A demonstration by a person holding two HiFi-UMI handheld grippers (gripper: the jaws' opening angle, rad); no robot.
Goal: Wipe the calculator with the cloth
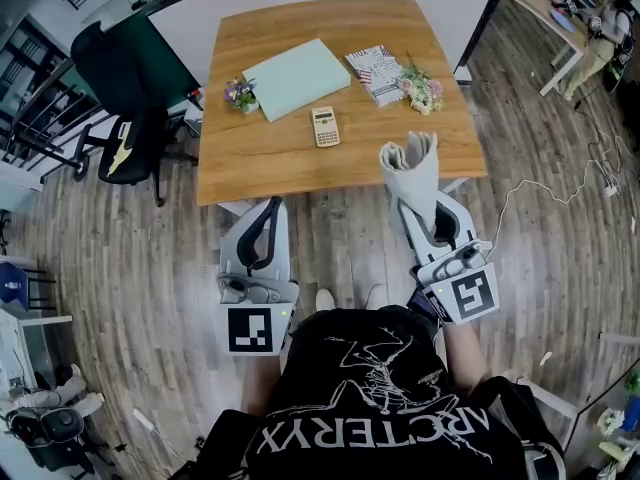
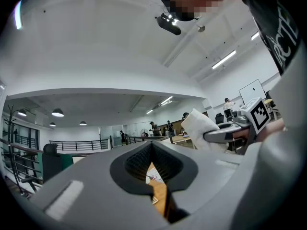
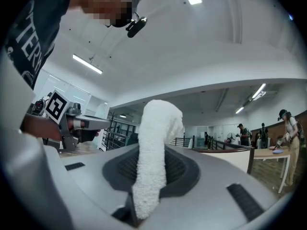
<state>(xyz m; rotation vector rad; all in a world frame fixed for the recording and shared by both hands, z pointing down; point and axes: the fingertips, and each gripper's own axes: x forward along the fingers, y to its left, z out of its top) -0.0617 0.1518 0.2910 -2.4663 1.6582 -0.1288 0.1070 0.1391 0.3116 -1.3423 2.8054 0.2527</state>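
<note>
The right gripper (image 1: pixel 437 211) is clamping the white cloth (image 1: pixel 412 163), jaws tight on it; the left gripper (image 1: pixel 268 208) is sitting closed, empty. Wiping is not yet beginning. Ahead of both, on the worktop (image 1: pixel 280 158), the calculator (image 1: pixel 326 126) is lying lengthwise away from them; the cloth likely needs lowering onto it.

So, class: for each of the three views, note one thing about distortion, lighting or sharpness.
Head view: fisheye bows the table edges; light is even, and the calculator is crisp. Left gripper view: the left gripper looms large and bulged, and the ceiling strip lights show bright. Right gripper view: the cloth texture is sharp; background lines are curved.
</note>
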